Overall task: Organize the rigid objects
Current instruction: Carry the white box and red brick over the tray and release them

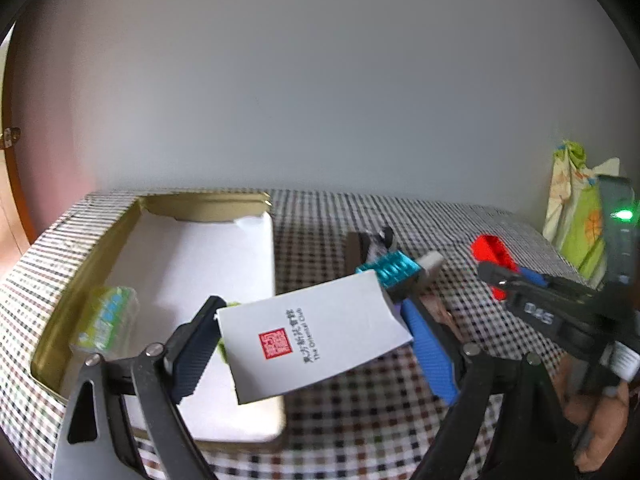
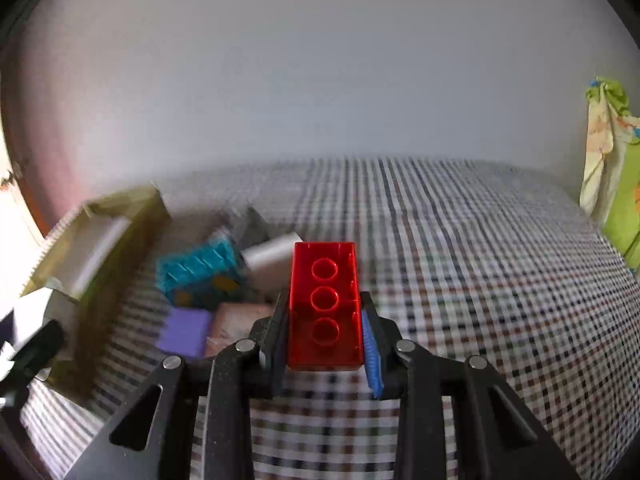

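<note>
1. The left claw point(image 1: 312, 344) grips a white card point(image 1: 316, 344) across its width, jaws spread wide with a pad pressed to each short edge. The card sits tilted at lower centre of the left view, partly over the right edge of the tin point(image 1: 80, 280).
2. The tin lies open at the left, lined with white paper, a small green packet point(image 1: 106, 320) inside near its left wall.
3. The right claw point(image 2: 326, 332) is clamped tight on a red brick point(image 2: 324, 304), studs facing up, at the centre of the right view, above the checked bench point(image 2: 480, 280).
4. Left of the brick lies a blurred cluster: a teal block point(image 2: 200, 268), a white block point(image 2: 272, 260), a purple piece point(image 2: 184, 330).
5. A green patterned cloth point(image 2: 616, 184) hangs at the right edge.
</note>
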`<state>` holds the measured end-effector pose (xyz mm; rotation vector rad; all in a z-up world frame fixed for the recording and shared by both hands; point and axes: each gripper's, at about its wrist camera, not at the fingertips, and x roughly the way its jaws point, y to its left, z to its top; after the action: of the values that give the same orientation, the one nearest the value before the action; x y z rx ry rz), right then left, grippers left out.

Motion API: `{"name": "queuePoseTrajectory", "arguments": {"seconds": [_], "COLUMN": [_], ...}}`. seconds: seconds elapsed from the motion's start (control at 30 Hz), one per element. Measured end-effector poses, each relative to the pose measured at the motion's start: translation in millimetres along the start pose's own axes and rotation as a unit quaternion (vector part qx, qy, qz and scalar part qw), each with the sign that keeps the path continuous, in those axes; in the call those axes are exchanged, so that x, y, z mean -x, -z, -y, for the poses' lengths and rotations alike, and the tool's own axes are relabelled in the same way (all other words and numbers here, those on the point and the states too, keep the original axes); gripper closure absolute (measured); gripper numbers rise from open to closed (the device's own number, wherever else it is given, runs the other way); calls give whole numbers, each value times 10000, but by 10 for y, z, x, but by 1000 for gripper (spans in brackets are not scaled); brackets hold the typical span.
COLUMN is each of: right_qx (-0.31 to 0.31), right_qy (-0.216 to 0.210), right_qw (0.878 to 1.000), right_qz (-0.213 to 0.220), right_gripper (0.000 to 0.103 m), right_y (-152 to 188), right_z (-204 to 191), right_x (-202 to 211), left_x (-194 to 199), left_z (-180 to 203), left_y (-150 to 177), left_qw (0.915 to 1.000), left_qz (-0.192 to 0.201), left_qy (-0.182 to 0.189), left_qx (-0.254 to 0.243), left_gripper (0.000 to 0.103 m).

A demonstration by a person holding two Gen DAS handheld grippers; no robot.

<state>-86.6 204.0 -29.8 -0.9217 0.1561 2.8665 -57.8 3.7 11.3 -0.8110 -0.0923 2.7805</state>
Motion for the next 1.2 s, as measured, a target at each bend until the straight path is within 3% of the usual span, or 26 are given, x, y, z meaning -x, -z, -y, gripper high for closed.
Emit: {"name": "queuePoseTrajectory", "arguments": {"seconds": [0.23,0.5,0.77,0.9,1.2], "right_qx": [179,389,500,572,692], "right_qy": [-650,-1133,-1323,-1438,-1399], "right_qw": [9957,9909,9891,9876,9877], "right_qz": [633,620,412,267,60], "right_gripper": [69,69,69,69,69], "right_y": [-180,-183,-183,-170,-117], "right_z": [-646,-1243,-1777,-1871,-1795], "right_x": [91,4,-191,-267,-360], "left_x": [-12,-60,-184,-215,-348], "left_z": [-388,-819,-1139,-1238,-1242], "left_y": [-179,-291,-319,-278,-265], "left_qw": [9989,9924,9889,9890,9860], "left_qz": [218,458,340,228,-20], "left_qy": [-417,-1141,-1420,-1387,-1658], "left_qx": [88,55,286,464,169], "left_gripper": [14,14,14,14,14]}}
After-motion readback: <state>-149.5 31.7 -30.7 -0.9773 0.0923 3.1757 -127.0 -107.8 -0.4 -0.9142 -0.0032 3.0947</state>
